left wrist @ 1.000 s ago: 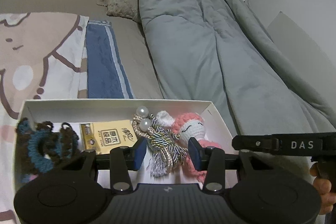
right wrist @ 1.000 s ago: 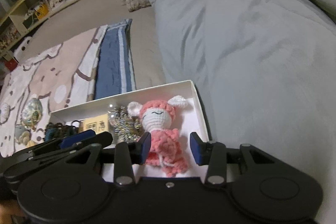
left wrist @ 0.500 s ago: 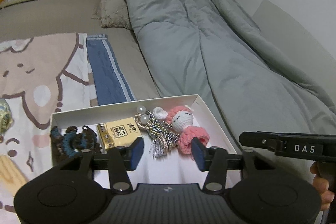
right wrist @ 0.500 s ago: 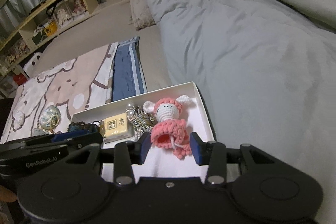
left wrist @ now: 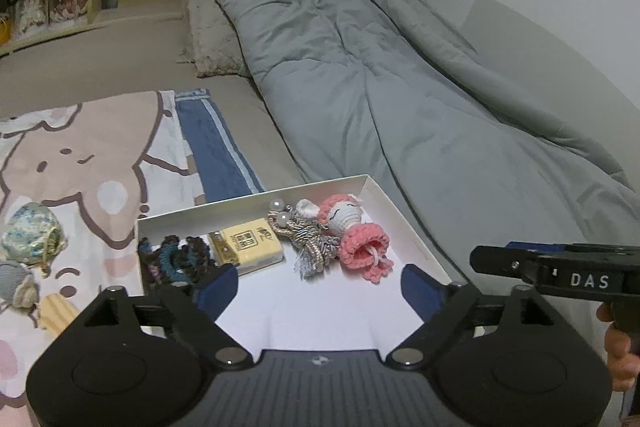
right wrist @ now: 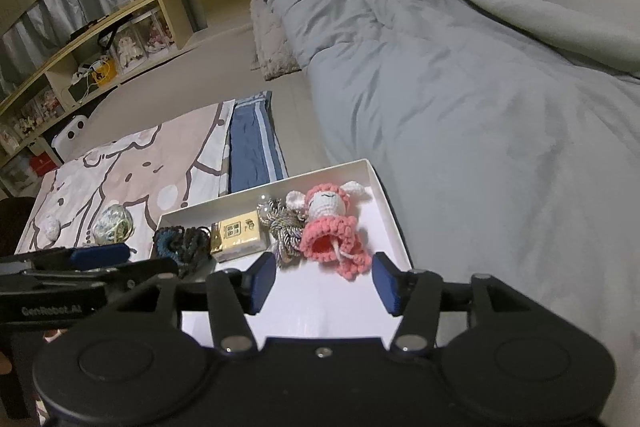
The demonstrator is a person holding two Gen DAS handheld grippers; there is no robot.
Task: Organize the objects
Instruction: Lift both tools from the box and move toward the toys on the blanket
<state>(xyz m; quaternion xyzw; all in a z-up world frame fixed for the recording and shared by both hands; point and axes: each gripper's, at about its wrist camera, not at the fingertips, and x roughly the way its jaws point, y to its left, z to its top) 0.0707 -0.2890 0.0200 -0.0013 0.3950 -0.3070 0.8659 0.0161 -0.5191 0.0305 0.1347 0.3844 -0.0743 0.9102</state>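
Observation:
A white box (left wrist: 404,211) (right wrist: 394,211) lies on the bed. It holds a pink crochet doll (left wrist: 356,239) (right wrist: 332,227), a silver tassel with pearls (left wrist: 304,235) (right wrist: 282,223), a yellow packet (left wrist: 250,245) (right wrist: 238,235) and dark hair ties (left wrist: 176,259) (right wrist: 180,241). My left gripper (left wrist: 320,291) is open and empty above the box's near part. My right gripper (right wrist: 324,285) is open and empty just short of the doll. The right gripper shows in the left wrist view (left wrist: 560,267); the left gripper shows in the right wrist view (right wrist: 80,267).
A cartoon blanket (left wrist: 80,155) (right wrist: 132,171) left of the box carries a patterned pouch (left wrist: 30,239) (right wrist: 112,223) and small plush items (left wrist: 18,287). A grey duvet (left wrist: 400,87) (right wrist: 480,67) lies right. A folded blue towel (left wrist: 212,147) and a shelf (right wrist: 100,39) lie behind.
Both grippers have pulled back and risen away from the box, so it looks smaller and farther. The left jaws have opened wider. The box's contents have not moved.

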